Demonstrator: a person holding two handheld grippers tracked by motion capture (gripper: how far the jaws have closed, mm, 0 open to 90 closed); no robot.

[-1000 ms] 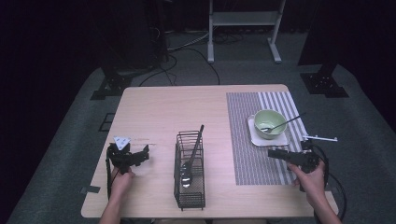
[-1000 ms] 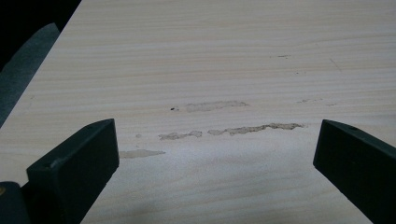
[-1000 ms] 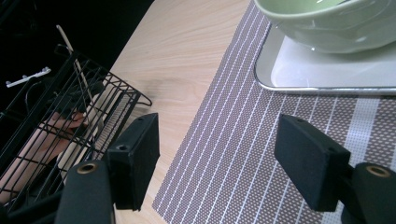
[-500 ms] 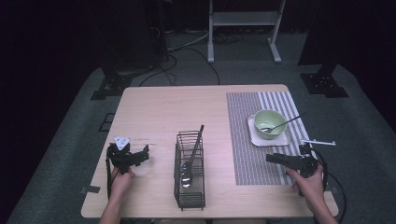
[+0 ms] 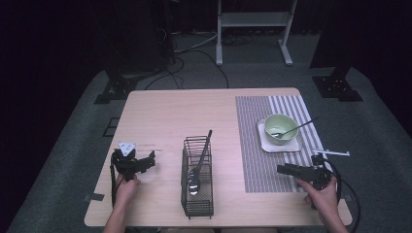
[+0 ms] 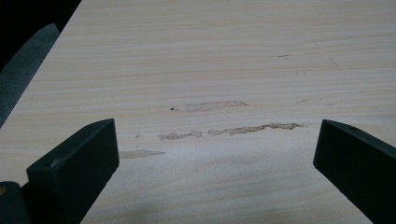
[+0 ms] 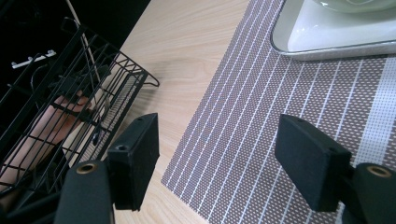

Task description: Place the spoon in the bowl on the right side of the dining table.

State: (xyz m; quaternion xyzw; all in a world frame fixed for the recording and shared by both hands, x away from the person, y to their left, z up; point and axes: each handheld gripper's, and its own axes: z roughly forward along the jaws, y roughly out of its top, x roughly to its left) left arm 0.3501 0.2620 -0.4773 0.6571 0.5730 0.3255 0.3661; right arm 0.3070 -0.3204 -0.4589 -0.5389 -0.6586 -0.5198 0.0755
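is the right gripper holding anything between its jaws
No, the right gripper is open, its jaws standing wide apart over the striped placemat with nothing between them.

No readable text, label or number anywhere.

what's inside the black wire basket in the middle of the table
A large spoon lies in the wire basket, its bowl low in the basket and its dark handle sticking out over the far rim. The wires hide part of the basket floor, so anything smaller there can't be made out.
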